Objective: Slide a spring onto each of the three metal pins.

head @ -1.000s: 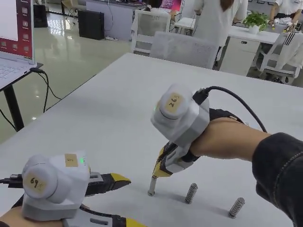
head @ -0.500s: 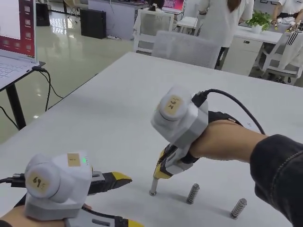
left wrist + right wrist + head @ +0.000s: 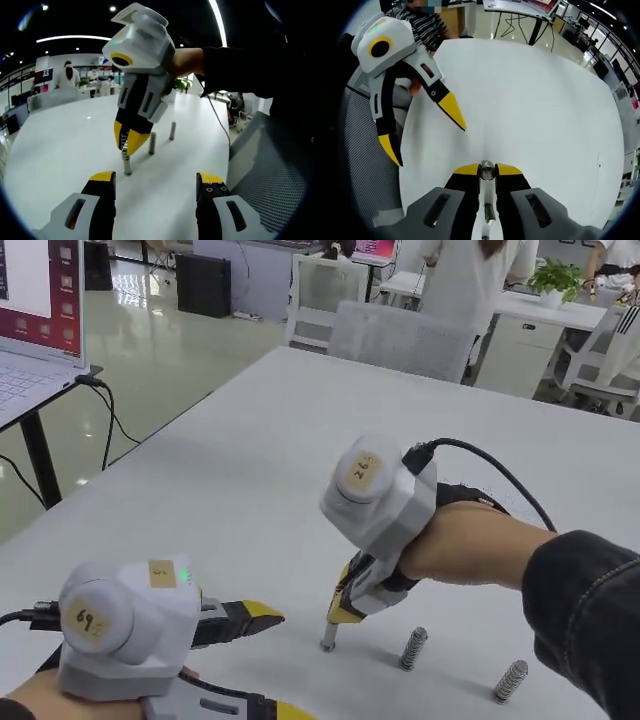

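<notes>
My right gripper (image 3: 338, 616) (image 3: 487, 170) points down at the white table, shut on a small metal spring (image 3: 488, 173). The spring hangs over a thin upright metal pin (image 3: 328, 639) (image 3: 127, 168), and its lower end meets the pin's top. To the right stand two more pins, each wearing a spring (image 3: 412, 648) (image 3: 510, 680). In the left gripper view these are the two coils (image 3: 152, 143) (image 3: 172, 131) behind the right gripper (image 3: 131, 145). My left gripper (image 3: 272, 665) (image 3: 156, 178) rests open at the near left, aimed at the pin, with nothing between its jaws.
The white table (image 3: 250, 460) stretches wide and bare behind the pins. A laptop (image 3: 35, 310) sits on a stand at the far left. Chairs (image 3: 400, 340), desks and people are beyond the table's far edge.
The head camera has shifted a little. Both grippers keep nearly the same places, the right one still holding the spring over the pin.
</notes>
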